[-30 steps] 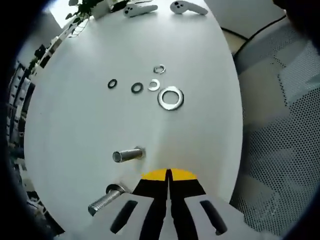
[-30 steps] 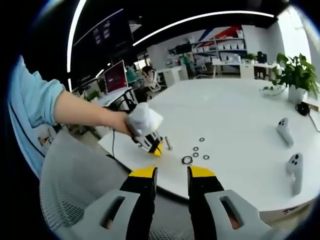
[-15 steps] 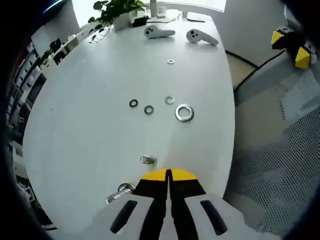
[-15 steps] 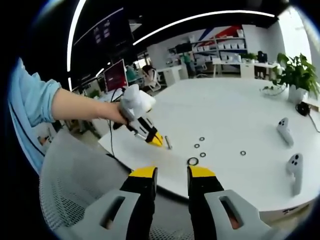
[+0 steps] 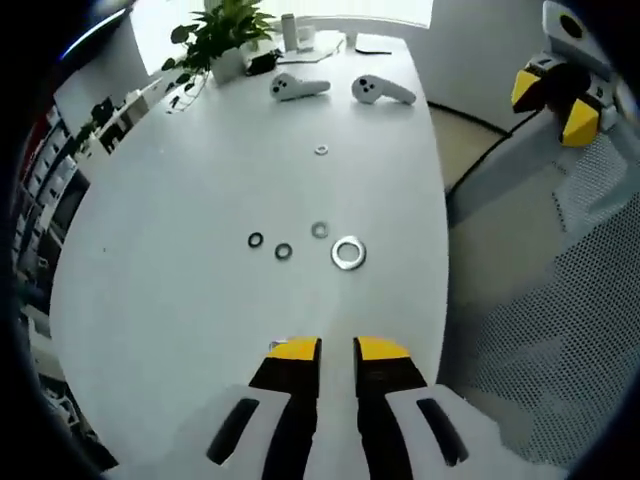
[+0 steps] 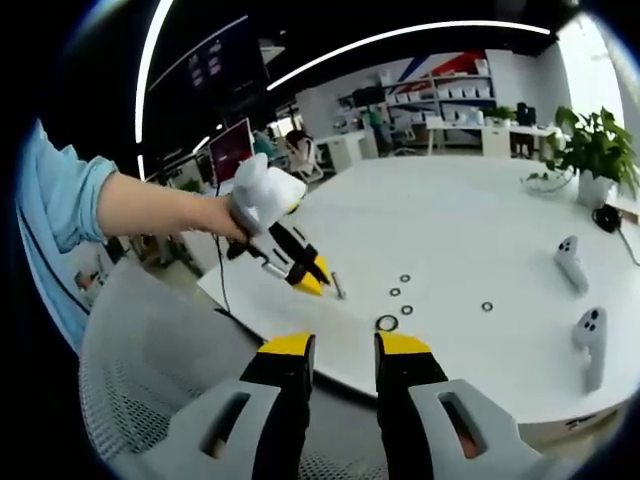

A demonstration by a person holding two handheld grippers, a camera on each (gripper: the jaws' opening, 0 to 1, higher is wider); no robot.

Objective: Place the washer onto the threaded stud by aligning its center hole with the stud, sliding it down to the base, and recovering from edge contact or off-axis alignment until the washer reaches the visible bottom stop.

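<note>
A large silver washer (image 5: 348,252) lies flat on the white table (image 5: 180,200), with several smaller washers (image 5: 283,251) beside it. My left gripper (image 5: 336,348) hovers near the table's edge, open, with nothing between its yellow tips. In the right gripper view a hand holds the left gripper (image 6: 313,280) tilted down, its tips just left of a threaded stud (image 6: 338,286) lying on the table. The large washer (image 6: 386,322) sits a little right of that stud. My right gripper (image 6: 345,345) hangs off the table over a chair, open and holding nothing; from the left gripper's camera, the right gripper (image 5: 560,95) is at upper right.
Two white hand controllers (image 5: 293,88) (image 5: 383,90) and a potted plant (image 5: 225,30) stand at the table's far end. One small washer (image 5: 321,150) lies apart, toward the controllers. A grey mesh chair (image 5: 540,300) sits beside the table edge.
My left gripper has gone from shut to open. Its camera has lifted and pulled back, so the two studs have slipped under its jaws. The right gripper has stayed put.
</note>
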